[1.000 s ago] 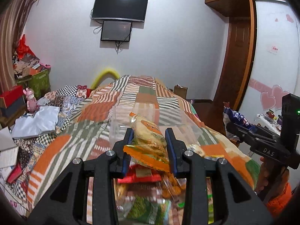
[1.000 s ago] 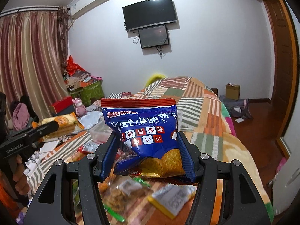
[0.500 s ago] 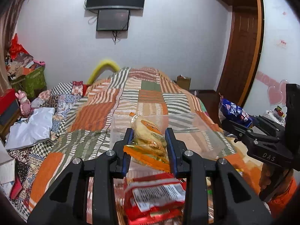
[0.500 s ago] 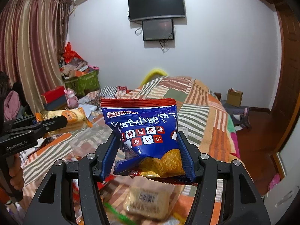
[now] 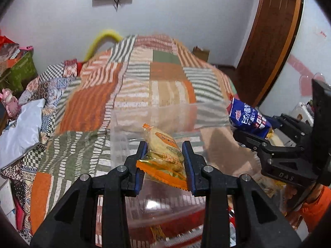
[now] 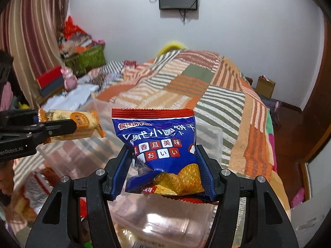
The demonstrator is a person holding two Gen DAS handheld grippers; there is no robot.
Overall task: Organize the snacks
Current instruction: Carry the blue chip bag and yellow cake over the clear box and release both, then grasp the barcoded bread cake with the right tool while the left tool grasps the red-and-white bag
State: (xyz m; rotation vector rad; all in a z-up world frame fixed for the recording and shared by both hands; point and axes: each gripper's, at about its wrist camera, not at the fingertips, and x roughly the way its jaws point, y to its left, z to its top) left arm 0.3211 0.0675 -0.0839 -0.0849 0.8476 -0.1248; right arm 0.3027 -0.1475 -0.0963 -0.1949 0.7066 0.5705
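Observation:
My left gripper is shut on an orange and yellow snack packet and holds it over a clear plastic bin on the bed. My right gripper is shut on a blue cracker bag with a red top seam, also above the clear bin. The right gripper with the blue bag shows at the right of the left wrist view. The left gripper with the orange packet shows at the left of the right wrist view.
A striped patchwork quilt covers the bed. More snack packets lie on it near me. Boxes and a green basket stand by the curtain at left. A cardboard box sits on the floor at right.
Both grippers have moved forward over the clear bin with their packets still held. The loose snacks below have slid out of the middle of both views.

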